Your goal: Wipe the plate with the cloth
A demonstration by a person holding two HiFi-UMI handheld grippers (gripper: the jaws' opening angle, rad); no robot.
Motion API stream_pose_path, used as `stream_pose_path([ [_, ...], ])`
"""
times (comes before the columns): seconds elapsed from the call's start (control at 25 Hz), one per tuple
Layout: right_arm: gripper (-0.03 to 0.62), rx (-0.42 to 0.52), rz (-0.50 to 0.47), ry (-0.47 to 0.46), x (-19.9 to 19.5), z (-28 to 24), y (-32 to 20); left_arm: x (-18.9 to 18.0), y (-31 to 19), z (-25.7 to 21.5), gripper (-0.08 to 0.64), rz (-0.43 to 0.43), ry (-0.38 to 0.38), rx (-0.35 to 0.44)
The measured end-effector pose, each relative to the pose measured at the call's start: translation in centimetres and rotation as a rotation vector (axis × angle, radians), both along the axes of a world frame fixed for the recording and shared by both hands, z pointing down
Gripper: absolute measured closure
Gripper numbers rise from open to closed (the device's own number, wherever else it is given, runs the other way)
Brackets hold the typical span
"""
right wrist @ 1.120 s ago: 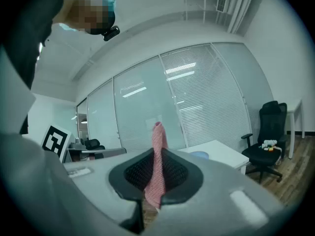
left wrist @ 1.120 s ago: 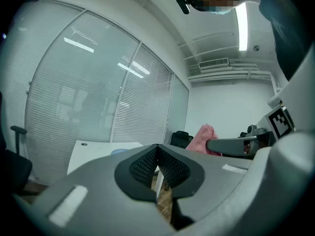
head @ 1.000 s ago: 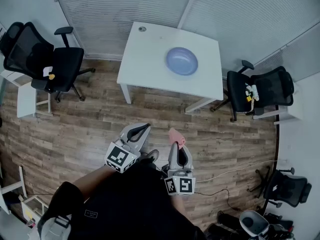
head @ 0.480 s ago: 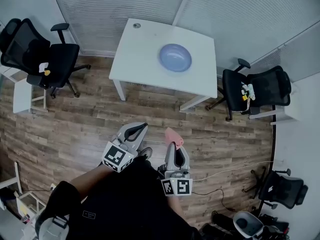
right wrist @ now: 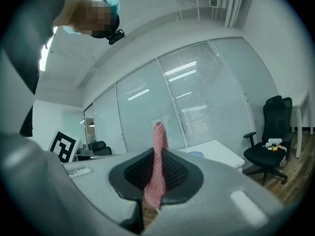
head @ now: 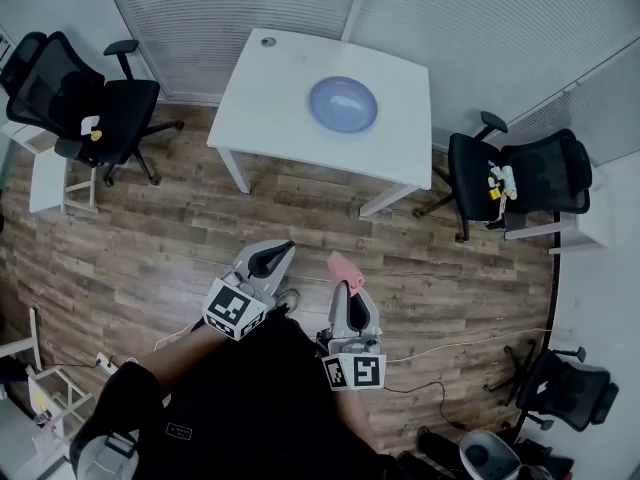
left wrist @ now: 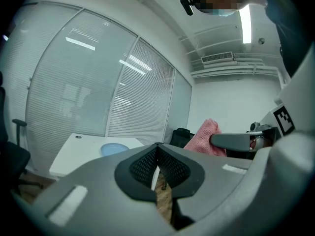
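A pale blue plate [head: 343,104] lies on the white table [head: 270,98] far ahead, across the wood floor; it shows small in the left gripper view [left wrist: 114,148] and in the right gripper view [right wrist: 196,154]. My right gripper [head: 343,286] is shut on a pink cloth [head: 345,267], which sticks up between its jaws [right wrist: 157,166] and shows at the right in the left gripper view [left wrist: 205,138]. My left gripper [head: 281,251] is shut with nothing in it [left wrist: 157,146]. Both are held level at waist height, well short of the table.
Black office chairs stand left of the table [head: 75,98] and right of it [head: 515,183]. A small white side table [head: 50,183] sits at the left wall. Glass walls with blinds [head: 250,8] run behind the table. A cable [head: 440,348] lies on the floor at my right.
The table and plate have shifted a little up and to the left in the head view. Both grippers have stayed shut, with the cloth still in the right one.
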State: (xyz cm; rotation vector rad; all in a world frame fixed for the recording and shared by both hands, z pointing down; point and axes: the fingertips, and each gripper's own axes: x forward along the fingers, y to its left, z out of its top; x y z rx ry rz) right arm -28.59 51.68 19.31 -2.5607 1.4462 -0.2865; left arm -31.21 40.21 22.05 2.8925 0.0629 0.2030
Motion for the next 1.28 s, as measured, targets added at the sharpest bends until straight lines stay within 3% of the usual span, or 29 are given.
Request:
stream_pose_path([
  [0.28, 0.566, -0.005, -0.001, -0.06, 2.4, 1.6, 0.5, 2.0, 0.8, 2.1, 0.558, 0.001, -0.039, -0.041],
  [0.6, 0.566, -0.037, -0.009, -0.037, 8.2, 2.2, -2.7, 8.4, -2.6, 3.6, 0.558, 0.025, -0.049, -0.055],
  [0.88, 0.566, -0.046, -0.016, -0.043, 16.5, 2.3, -8.7, 16.7, -7.8, 4.3, 0.558, 0.025, -0.066, -0.086],
  [1.28, 0.566, -0.112, -0.068, -0.026, 26.4, 3.5, -21.5, 25.4, -20.4, 6.9, 0.558, -0.019, -0.117, -0.129],
])
